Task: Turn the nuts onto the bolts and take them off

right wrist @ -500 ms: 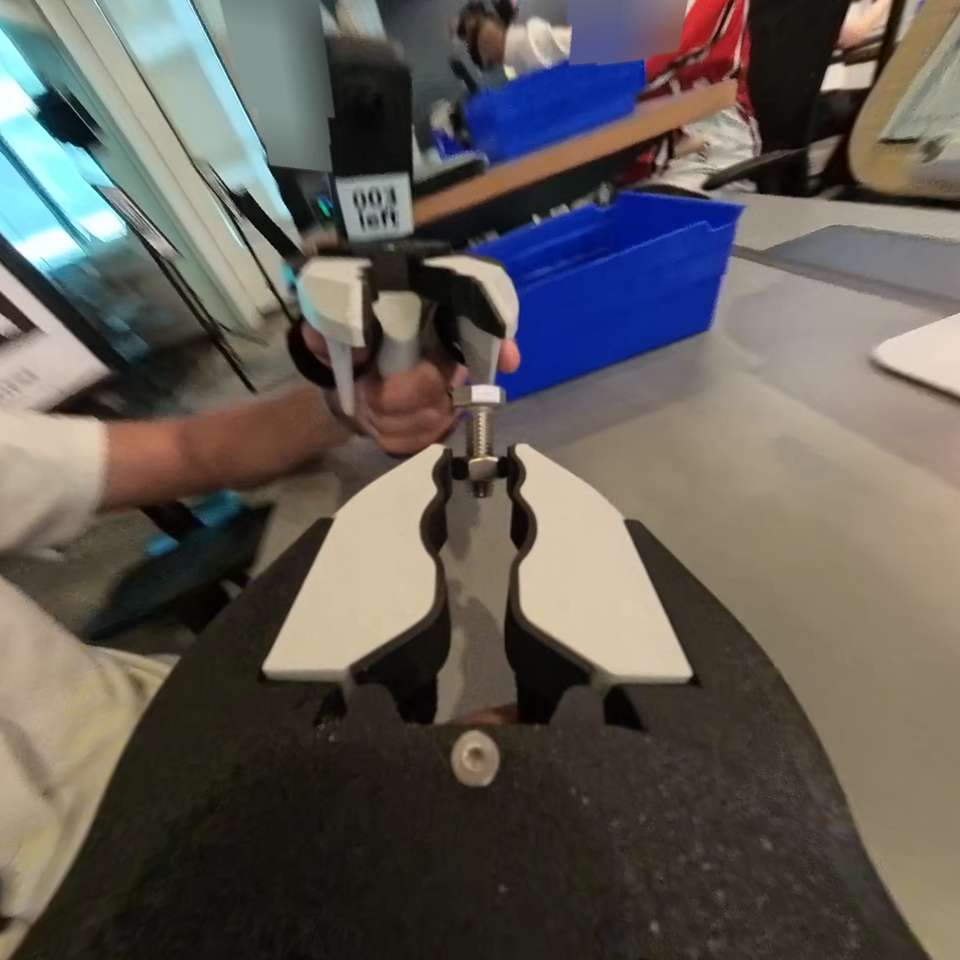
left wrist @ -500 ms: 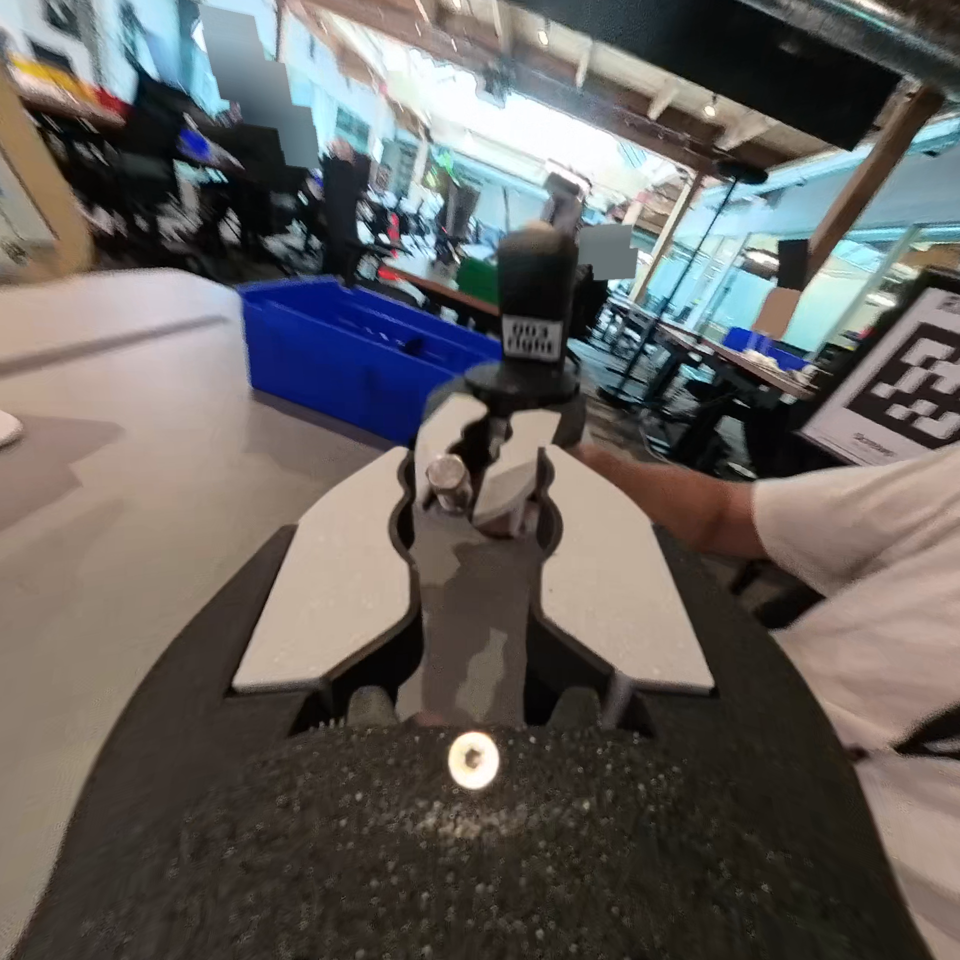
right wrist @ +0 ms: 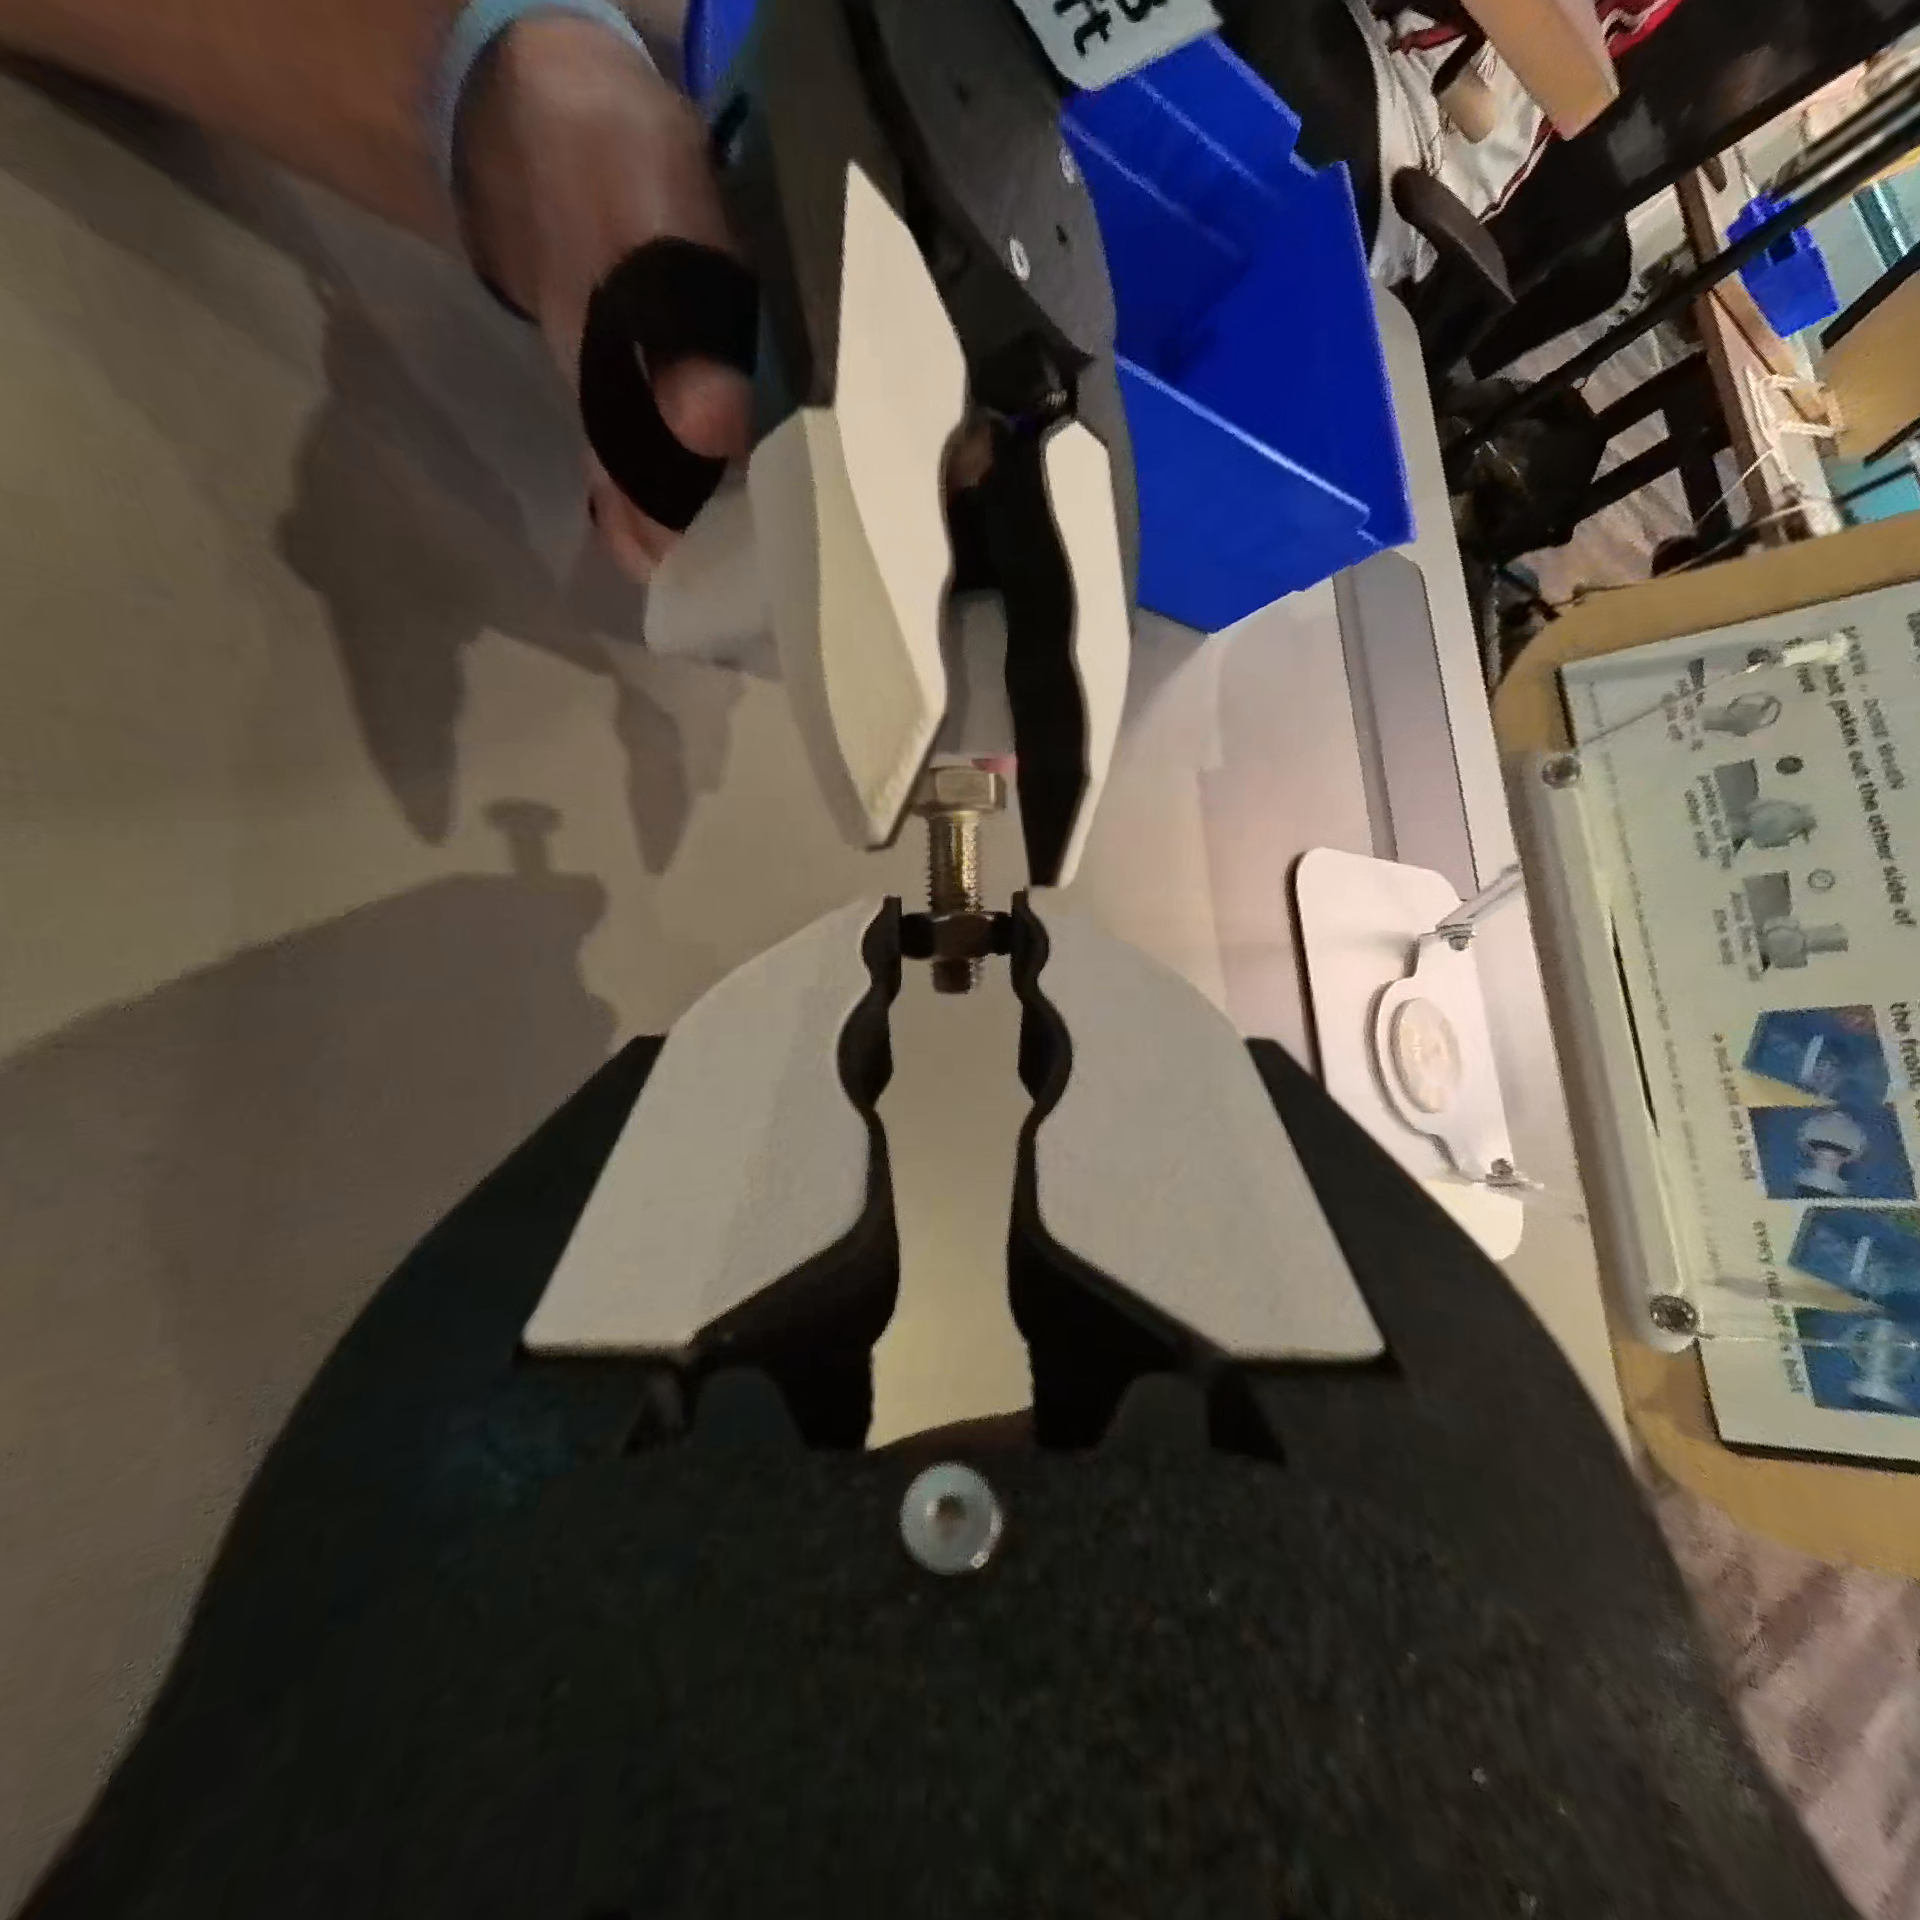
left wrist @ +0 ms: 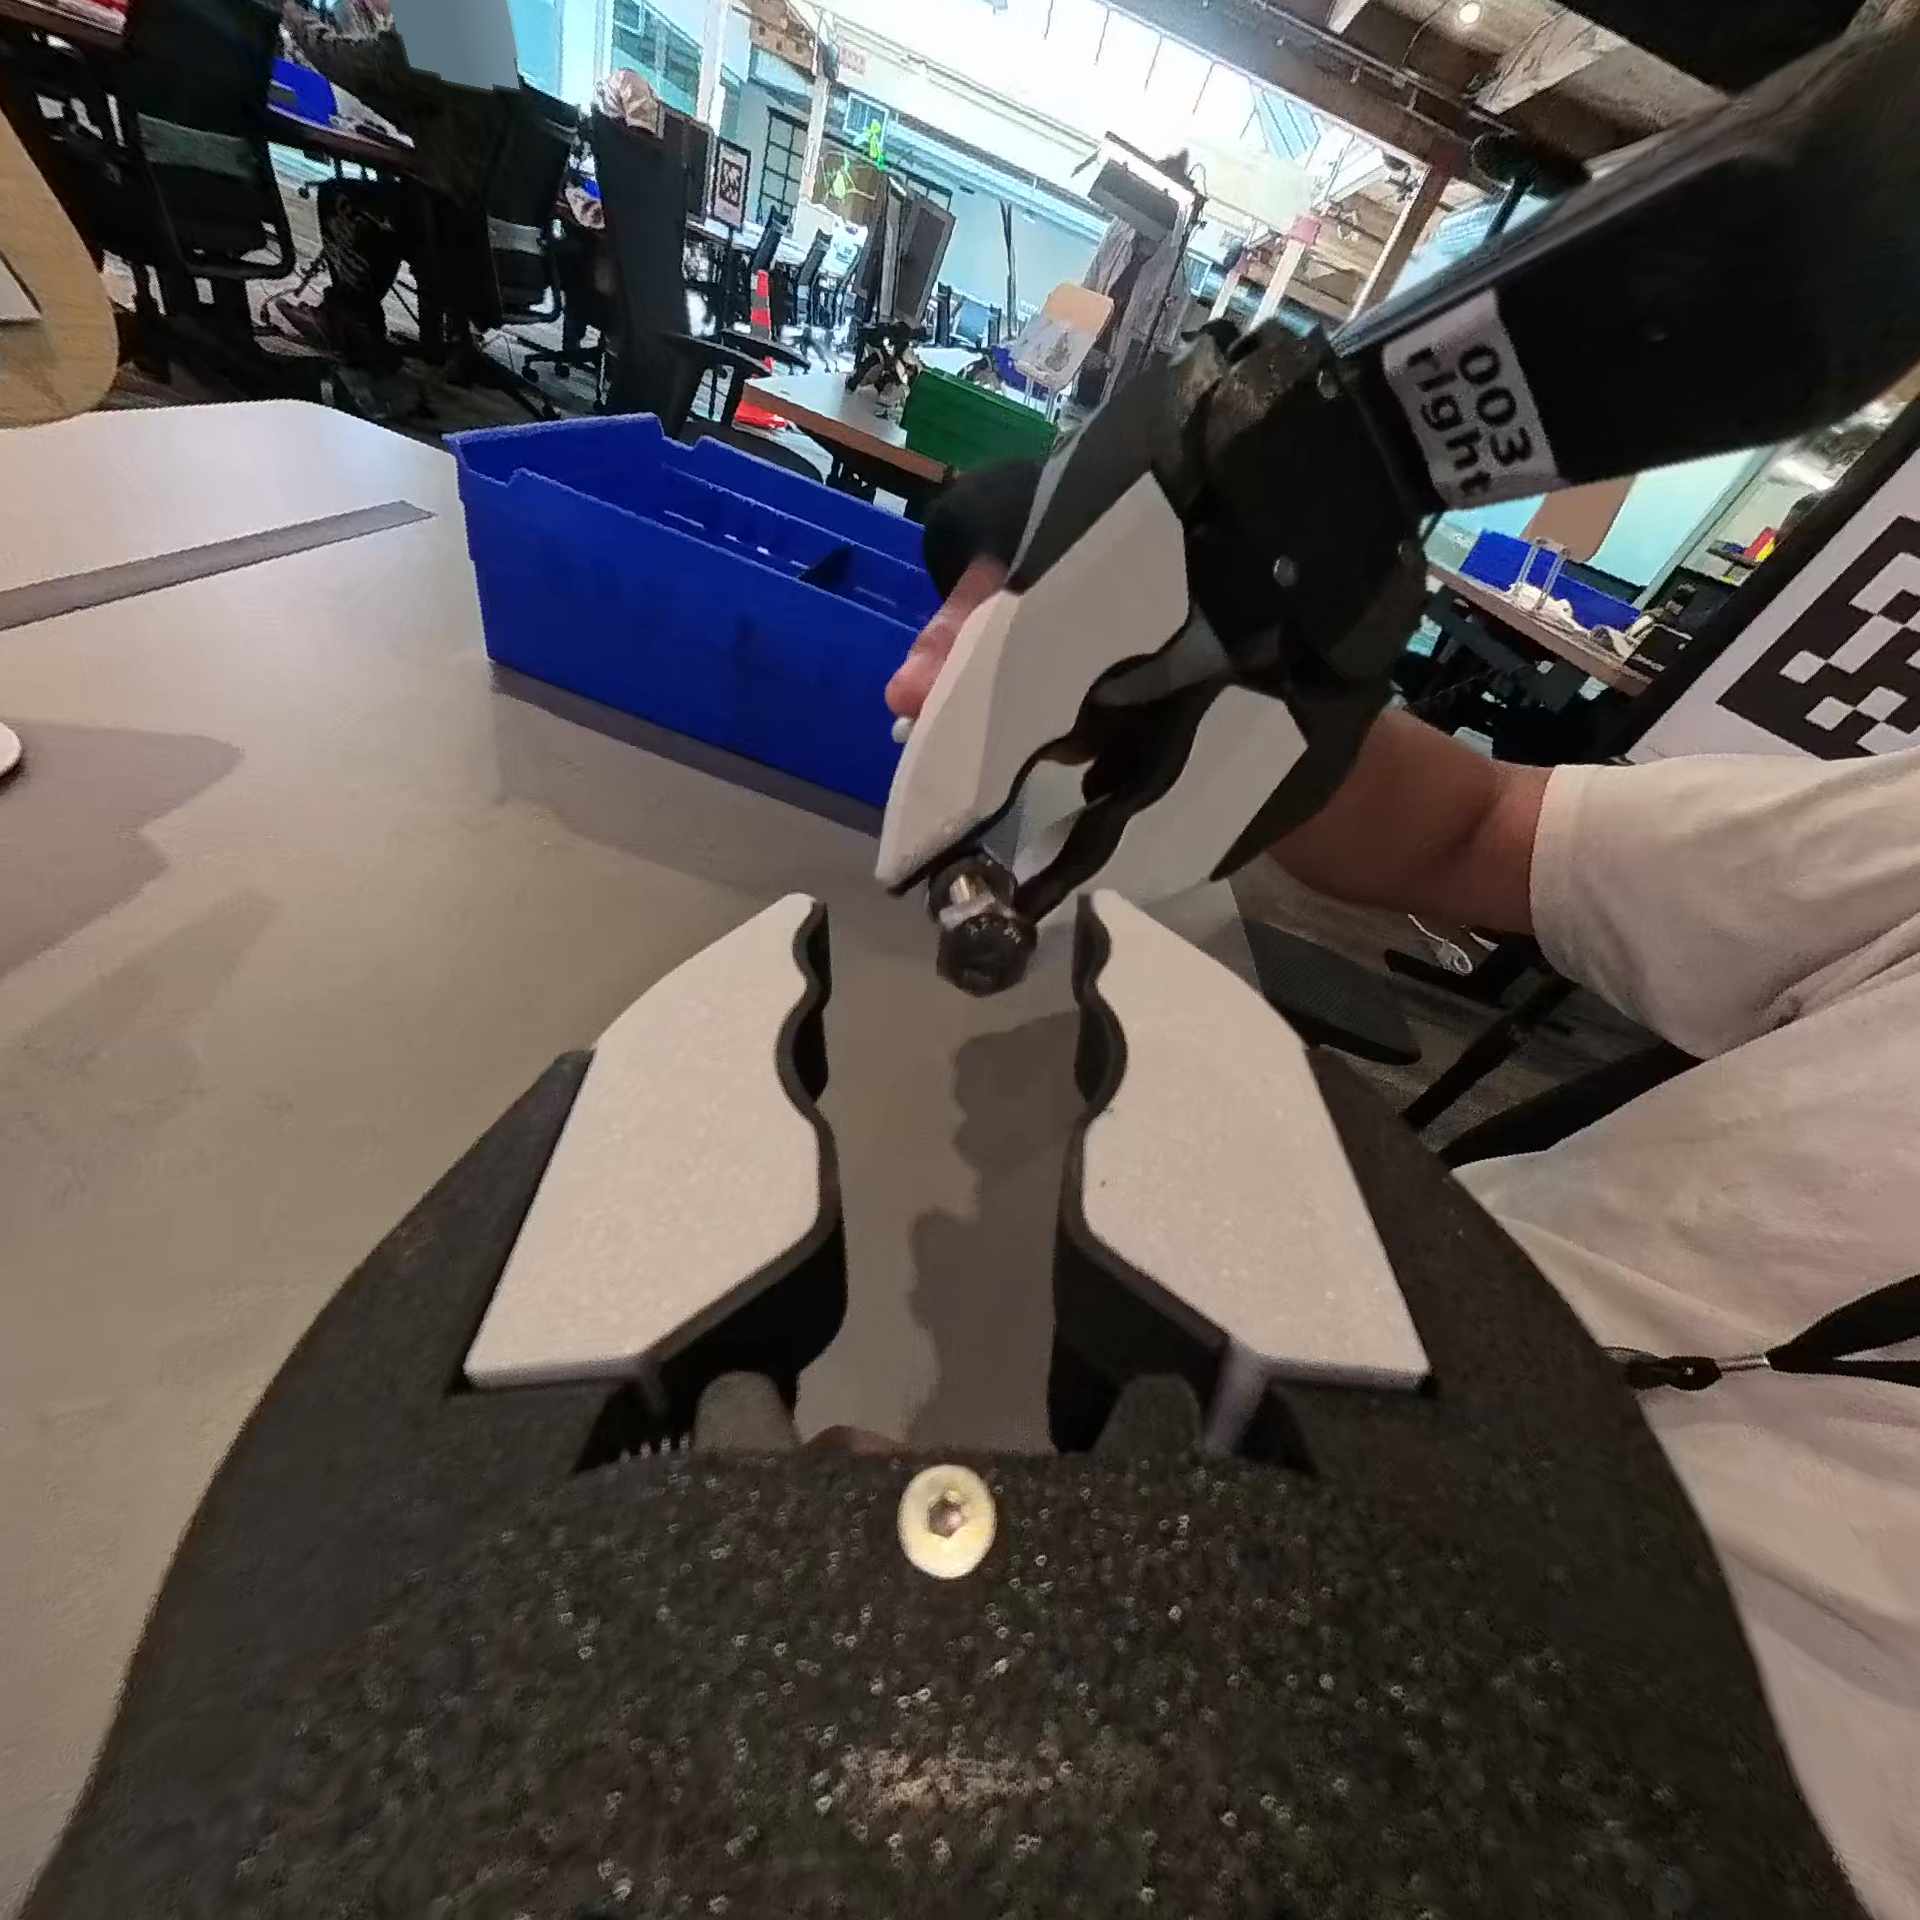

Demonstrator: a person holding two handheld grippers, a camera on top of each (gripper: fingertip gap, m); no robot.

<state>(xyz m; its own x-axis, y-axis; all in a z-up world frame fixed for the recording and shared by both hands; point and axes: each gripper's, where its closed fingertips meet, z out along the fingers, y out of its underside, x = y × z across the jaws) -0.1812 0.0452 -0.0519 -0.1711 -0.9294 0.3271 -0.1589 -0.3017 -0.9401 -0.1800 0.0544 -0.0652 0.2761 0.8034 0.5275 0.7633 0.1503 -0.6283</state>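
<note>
Left wrist view gives you the big picture: grey bench (left wrist: 312, 935), blue bin (left wrist: 675, 603) at the back, and your left gripper (left wrist: 948, 909) with its jaws spread wide and nothing in them. The bolt head sits just past their tips, right in line with the gap.

In the right wrist view your right gripper (right wrist: 954, 925) has its jaws clenched on the nut (right wrist: 954, 938). The bolt (right wrist: 956, 868) runs through it, up off the bench, head toward the left tips.

Risk, as I see it: only the nut is pinched, and only at the very tips. If you close the left jaws off-centre on the head, or twist with the two grippers out of line, the nut could pop out or the threads could bind.

Hard to tell: whether a left fingertip already touches the head, and how much thread the nut covers. From the left side the nut's basically hidden behind the head.
</note>
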